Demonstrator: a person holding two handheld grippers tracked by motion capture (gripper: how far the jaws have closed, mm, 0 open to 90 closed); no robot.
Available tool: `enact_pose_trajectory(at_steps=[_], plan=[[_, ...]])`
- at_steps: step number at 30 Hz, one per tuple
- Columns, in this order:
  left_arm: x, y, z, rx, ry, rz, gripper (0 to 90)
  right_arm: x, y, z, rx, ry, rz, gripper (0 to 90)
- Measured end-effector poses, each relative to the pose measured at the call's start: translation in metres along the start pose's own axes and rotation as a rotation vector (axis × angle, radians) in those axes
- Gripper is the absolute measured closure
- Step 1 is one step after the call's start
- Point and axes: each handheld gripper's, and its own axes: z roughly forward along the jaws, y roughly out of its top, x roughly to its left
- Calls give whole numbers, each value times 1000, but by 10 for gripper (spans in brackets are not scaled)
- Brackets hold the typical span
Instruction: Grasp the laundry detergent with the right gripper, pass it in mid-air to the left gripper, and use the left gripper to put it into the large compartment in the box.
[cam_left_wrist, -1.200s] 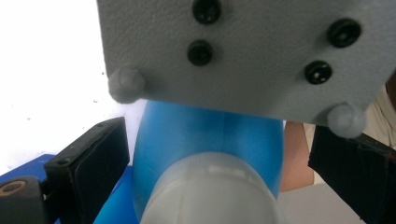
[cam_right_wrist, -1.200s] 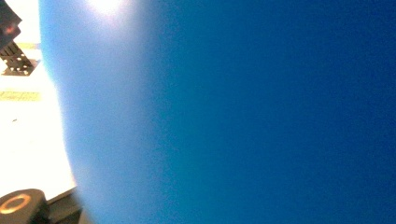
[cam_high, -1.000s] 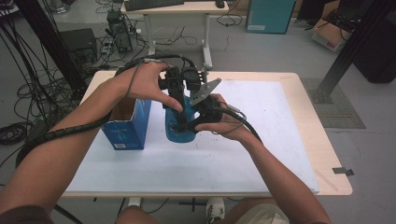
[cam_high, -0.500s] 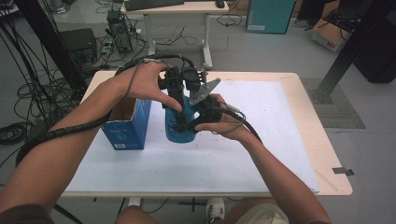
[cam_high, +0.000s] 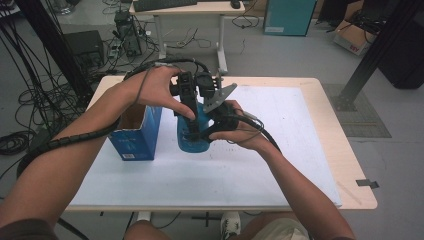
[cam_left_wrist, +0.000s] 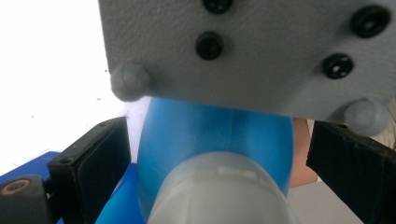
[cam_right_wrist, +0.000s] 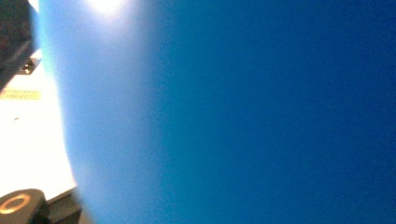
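nothing has moved: right gripper (cam_high: 197, 134) stays clamped on the blue bottle (cam_high: 194, 141); left gripper (cam_left_wrist: 219, 158) jaws stand wide around its cap (cam_left_wrist: 219, 193); the blue box (cam_high: 135, 135) is just beside the bottle, its label unreadable.

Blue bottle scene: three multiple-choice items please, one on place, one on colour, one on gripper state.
1. Where does the open blue box stand?
A. on the bottle's left in the high view
B. on its right
C. on the floor

2. The bottle's cap is:
A. red
B. pale grey
C. black

3. The left gripper's jaws stand:
A. clamped on the box
B. apart on either side of the cap
C. shut on nothing

Key: A, the box stands left of the bottle on the table; B, the left gripper view shows a pale grey cap; B, gaps show beside the cap.
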Motion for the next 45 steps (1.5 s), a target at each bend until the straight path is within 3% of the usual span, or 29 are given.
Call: enact_pose_trajectory(at_steps=[16,35,45], plan=[[1,1,0,5,-3,7,79,-1,0,0,1,1,-5,437],[3,0,1,23,6,15,355,-1,0,1,4,-2,-12,437],[2,0,2,30,-1,15,364,0,0,2,10,3,-19,437]])
